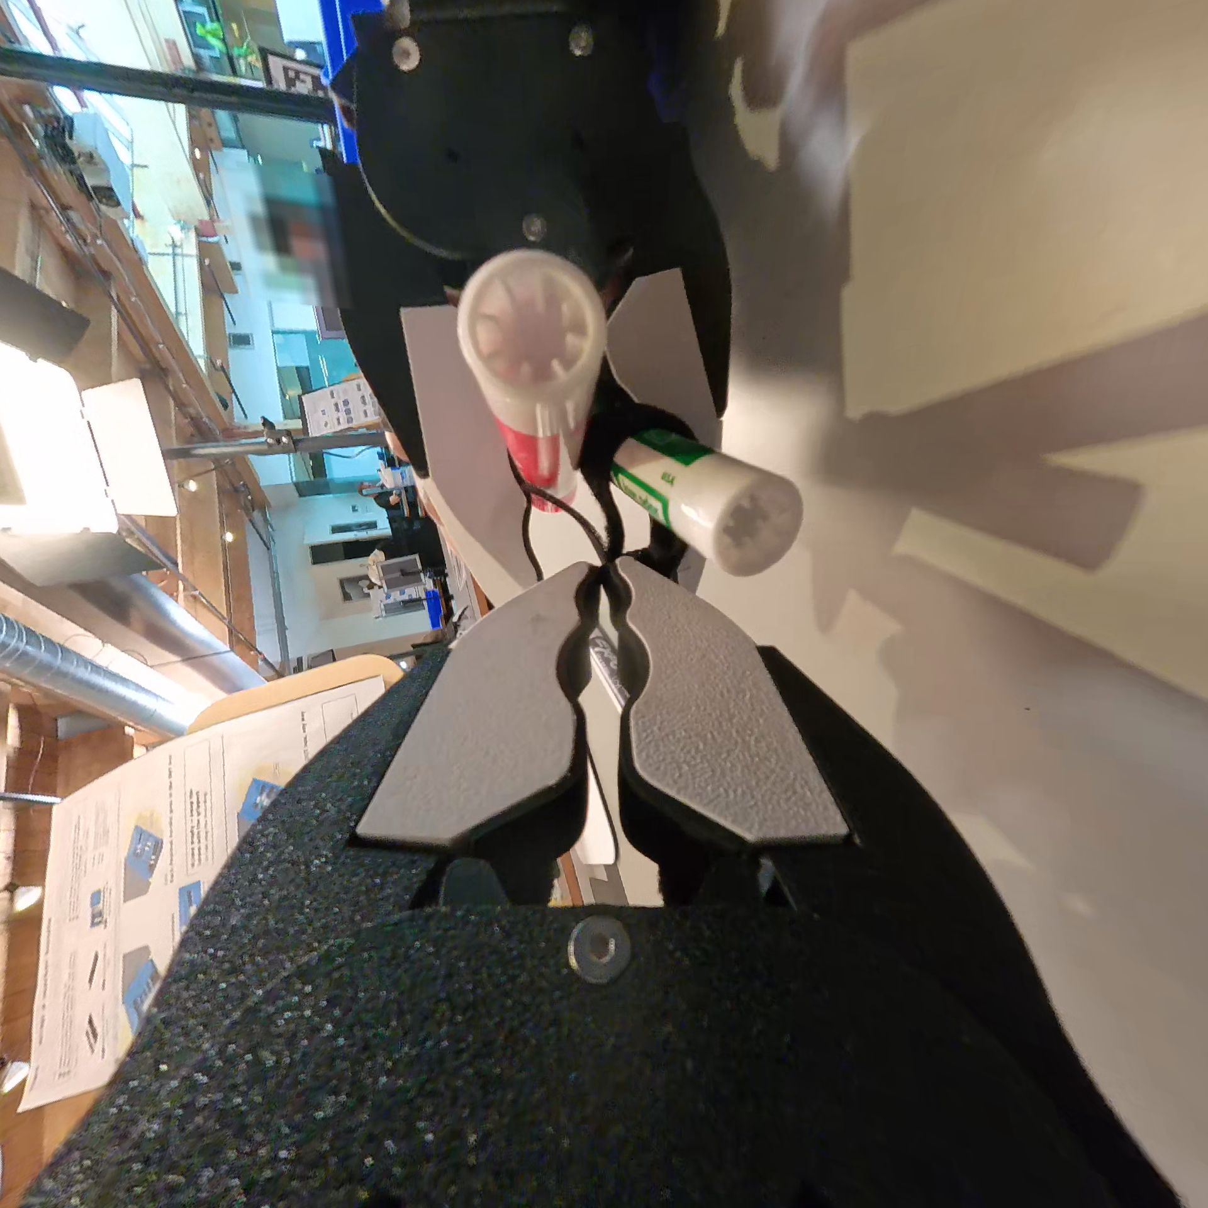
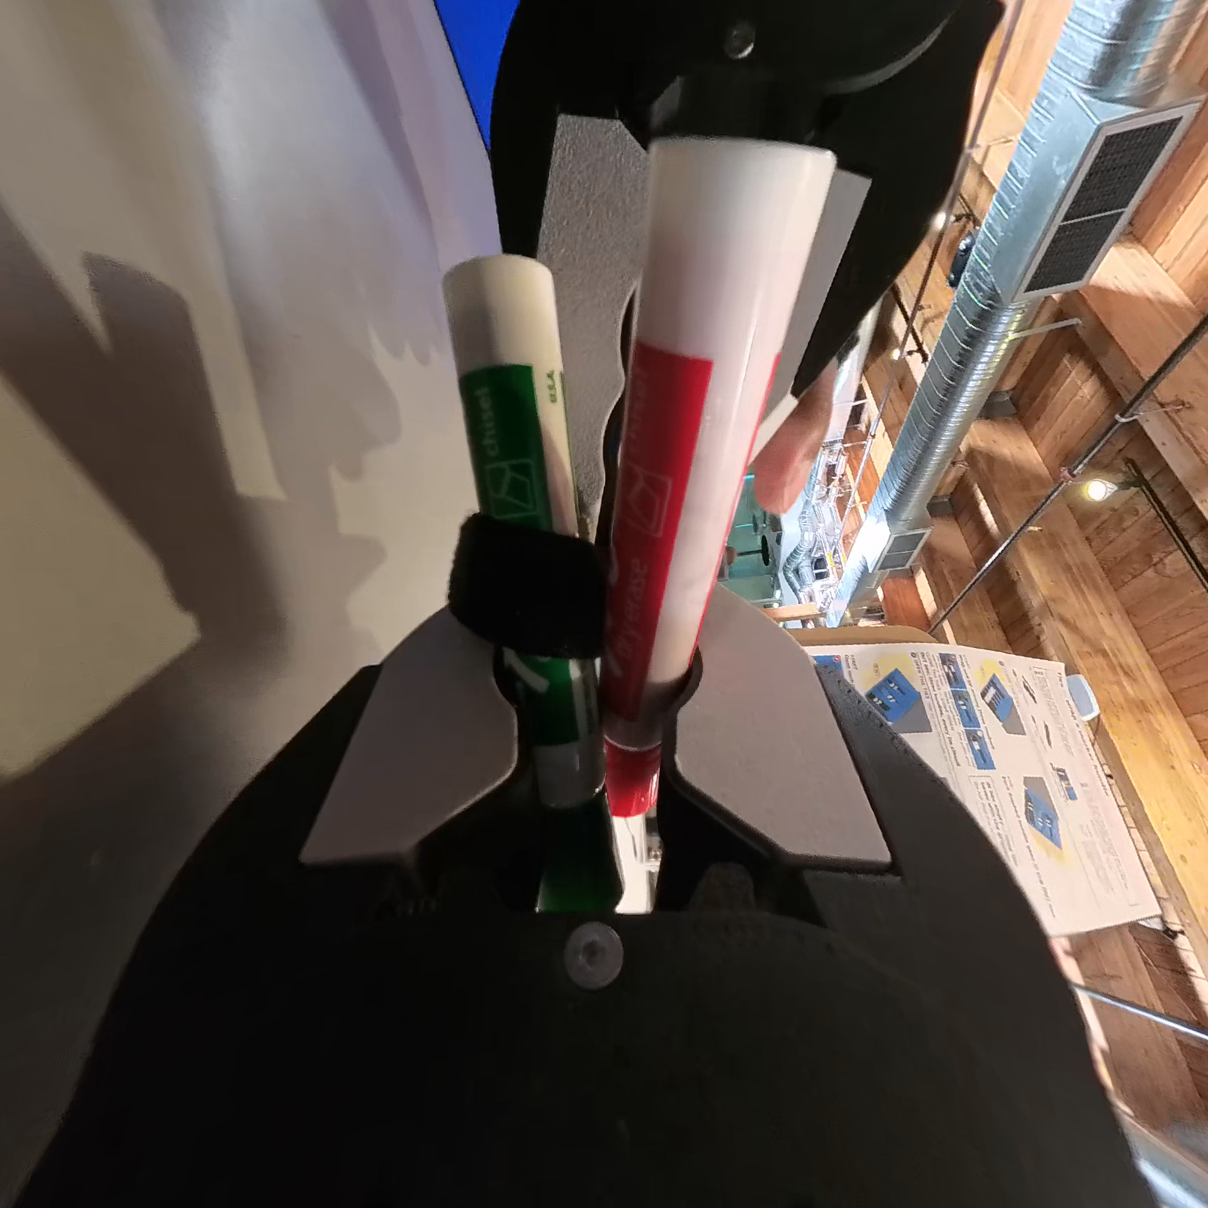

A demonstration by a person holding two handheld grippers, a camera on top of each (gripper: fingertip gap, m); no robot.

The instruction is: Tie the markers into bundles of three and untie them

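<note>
Left wrist view: the left claw (image 1: 604,575) has its tips pressed together on a thin black cord (image 1: 611,523), which runs straight ahead to the markers. Just beyond those tips, the red marker (image 1: 529,353) points its butt end back toward the camera, while the green marker (image 1: 706,493) splays off to the right. Right wrist view: the right claw (image 2: 598,660) is clamped around both markers near their capped ends, so their long axes run forward, away from it, and roughly in line with its fingers. A black fabric strap (image 2: 526,588) wraps the green marker right at the claw's mouth. Both claws face each other above the white tabletop (image 1: 980,817). A third marker cannot be made out. Judged from this, the cord's line away from the bundle governs the next pull.
</note>
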